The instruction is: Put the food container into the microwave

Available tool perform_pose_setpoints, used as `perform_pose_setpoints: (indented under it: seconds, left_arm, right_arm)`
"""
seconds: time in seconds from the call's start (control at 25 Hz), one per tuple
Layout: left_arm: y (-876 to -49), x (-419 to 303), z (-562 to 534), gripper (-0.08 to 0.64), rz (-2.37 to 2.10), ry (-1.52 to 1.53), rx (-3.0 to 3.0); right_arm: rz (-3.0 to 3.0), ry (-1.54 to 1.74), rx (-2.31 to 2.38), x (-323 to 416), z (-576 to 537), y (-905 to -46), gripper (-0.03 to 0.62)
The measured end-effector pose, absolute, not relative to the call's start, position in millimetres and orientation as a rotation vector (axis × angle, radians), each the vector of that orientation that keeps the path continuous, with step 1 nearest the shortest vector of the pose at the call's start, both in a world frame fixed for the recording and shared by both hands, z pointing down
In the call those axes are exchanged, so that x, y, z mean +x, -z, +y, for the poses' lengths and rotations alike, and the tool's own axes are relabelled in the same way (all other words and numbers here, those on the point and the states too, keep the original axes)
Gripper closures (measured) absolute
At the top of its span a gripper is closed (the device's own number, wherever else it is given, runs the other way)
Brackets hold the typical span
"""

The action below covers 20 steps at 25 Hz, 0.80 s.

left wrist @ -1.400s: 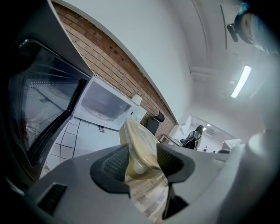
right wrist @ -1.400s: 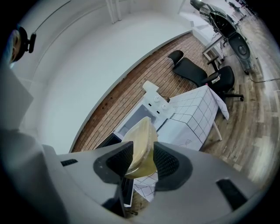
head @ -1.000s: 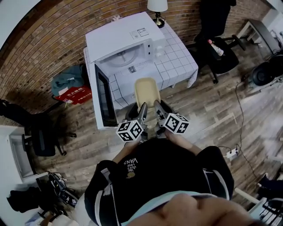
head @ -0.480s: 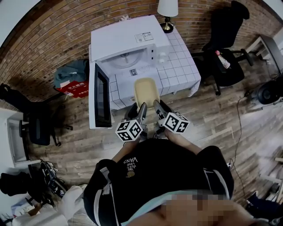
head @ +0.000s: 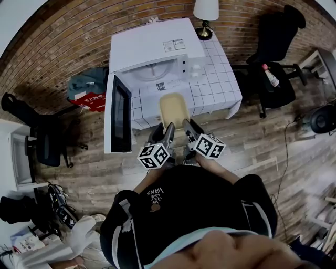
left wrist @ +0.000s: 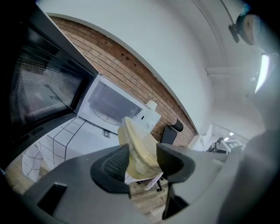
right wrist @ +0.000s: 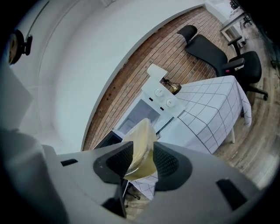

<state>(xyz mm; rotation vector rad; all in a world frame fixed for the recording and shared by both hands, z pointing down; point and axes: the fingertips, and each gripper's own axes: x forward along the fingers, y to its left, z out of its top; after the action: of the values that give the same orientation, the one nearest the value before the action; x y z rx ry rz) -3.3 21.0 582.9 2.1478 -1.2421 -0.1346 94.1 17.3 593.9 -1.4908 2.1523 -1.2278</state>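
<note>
**Food container gripped from both sides, short of the open microwave**

Left tool [head: 169, 129] clamped on the near left edge of the cream food container [head: 174, 109], ribbed pads [left wrist: 114, 164] pressing on either face of it. Right tool [head: 185, 126] likewise clamped, on the container's near right edge, thin rim pinched between its two pads.

Container straight ahead of both tips, stretching away from them over the front part of the white tiled surface [head: 218, 79]. Touching that surface or held clear of it: impossible to tell.

Beyond the container, further ahead of the tools, the white microwave [head: 152, 47], cavity open and facing them, round turntable [head: 152, 69] visible inside. Microwave door [head: 119, 113] swung fully out, ahead and to the left of the left tool.

Far ahead and to the right of the right tool, a lamp [head: 206, 13] on the back of the surface, beside the microwave. Well off to the right of the right tool, on the wooden floor [head: 252, 136], a black office chair [head: 275, 79].
</note>
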Motion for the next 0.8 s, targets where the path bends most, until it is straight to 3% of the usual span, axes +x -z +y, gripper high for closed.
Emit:
perform_pose_setpoints:
  seconds: [0.8]
  left_arm:
    - [-577.9,-25.6,-65.6,0.359,-1.212,0.144,2.154]
  right_arm:
    - [2.137,1.214,-1.525,72.8,-68.2,-587.7,0.468]
